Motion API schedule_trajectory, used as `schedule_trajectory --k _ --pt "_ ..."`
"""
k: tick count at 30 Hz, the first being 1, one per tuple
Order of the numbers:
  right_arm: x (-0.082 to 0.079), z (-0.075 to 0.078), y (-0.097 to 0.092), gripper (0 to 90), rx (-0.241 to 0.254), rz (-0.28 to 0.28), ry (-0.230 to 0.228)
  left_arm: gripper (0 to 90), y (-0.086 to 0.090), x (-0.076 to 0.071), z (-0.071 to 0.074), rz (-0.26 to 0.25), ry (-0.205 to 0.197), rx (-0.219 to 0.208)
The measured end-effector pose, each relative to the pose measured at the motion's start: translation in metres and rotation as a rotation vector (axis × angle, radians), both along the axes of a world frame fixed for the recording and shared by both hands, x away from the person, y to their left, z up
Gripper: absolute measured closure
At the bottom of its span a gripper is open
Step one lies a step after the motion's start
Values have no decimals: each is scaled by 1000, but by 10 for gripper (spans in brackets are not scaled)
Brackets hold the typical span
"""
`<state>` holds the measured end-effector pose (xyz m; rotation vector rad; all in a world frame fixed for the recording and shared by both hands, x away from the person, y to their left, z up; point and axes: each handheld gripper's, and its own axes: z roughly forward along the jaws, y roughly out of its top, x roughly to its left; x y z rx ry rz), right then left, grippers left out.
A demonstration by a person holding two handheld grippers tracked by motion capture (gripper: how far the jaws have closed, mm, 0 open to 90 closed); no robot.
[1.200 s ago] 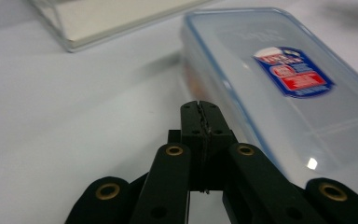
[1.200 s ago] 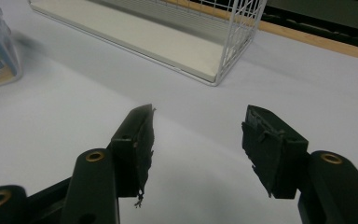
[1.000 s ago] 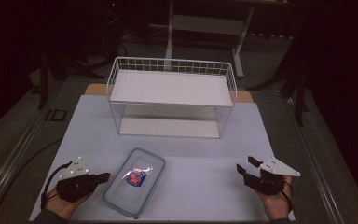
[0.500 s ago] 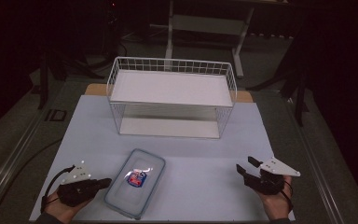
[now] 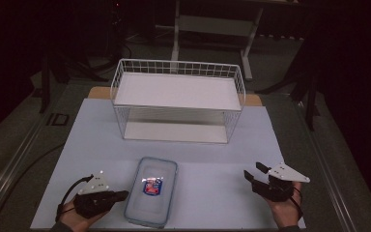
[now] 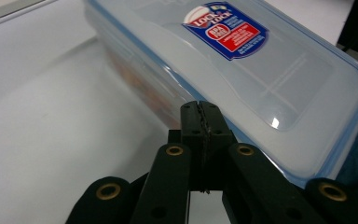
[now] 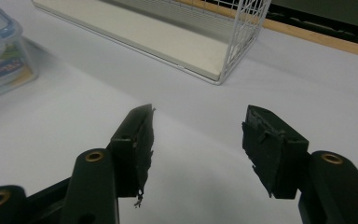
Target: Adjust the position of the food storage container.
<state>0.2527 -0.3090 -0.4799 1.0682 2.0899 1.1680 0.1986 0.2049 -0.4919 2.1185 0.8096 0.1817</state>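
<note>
Left claw: jaws pressed flat together with nothing between them, tips aimed at the long side of the container; in the left gripper view the closed tips sit just at the container's near wall, contact or a hair's gap not clear
Right claw: jaws standing apart, nothing between them, resting low over bare worktop at the near right; the right gripper view shows plain white surface in the gap
Container: clear plastic box with a blue-edged lid, lying flat on the worktop near the front edge, left of centre, long axis running away from the person; lid on; something orange shows faintly through the side wall in the left gripper view
Label: red and blue sticker in the middle of the lid
Wire rack: white, two-tier, open-topped, at the far middle of the worktop, well apart from the container and from both claws; its near corner shows in the right gripper view
Worktop: covered in a pale sheet
Hands: left hand and right hand enter from the bottom edge, each wrapped under its claw
</note>
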Motion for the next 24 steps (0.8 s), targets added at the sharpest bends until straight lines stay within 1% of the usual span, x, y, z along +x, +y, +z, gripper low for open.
schedule_trajectory --k 1,3,4,9,13,17,19,22,23,24 --pt "0 0 0 426 0 0 1 899 -7 1 0 -19 2 -6" --pt "0 0 0 426 1 0 0 899 -7 1 0 -19 2 -6" --pt "0 0 0 427 2 0 -2 898 -21 1 0 -50 10 -16" --pt "0 0 -1 427 4 -3 -2 898 -43 2 0 -108 14 -15" --pt "-1 1 -1 427 8 -9 2 898 -68 2 0 -165 10 -18" --pt "-1 2 -2 427 12 -10 -3 898 -97 4 1 -228 -15 -16" --pt "-2 2 -2 427 14 -11 -5 897 -116 4 3 -255 -48 -21" --pt "-2 3 -4 427 22 -16 -7 897 -139 7 5 -273 -76 -18" --pt "-2 3 -5 427 22 -18 -9 897 -139 7 5 -273 -76 -18" --pt "-3 3 -6 427 23 -19 -10 897 -151 10 5 -277 -88 -13"
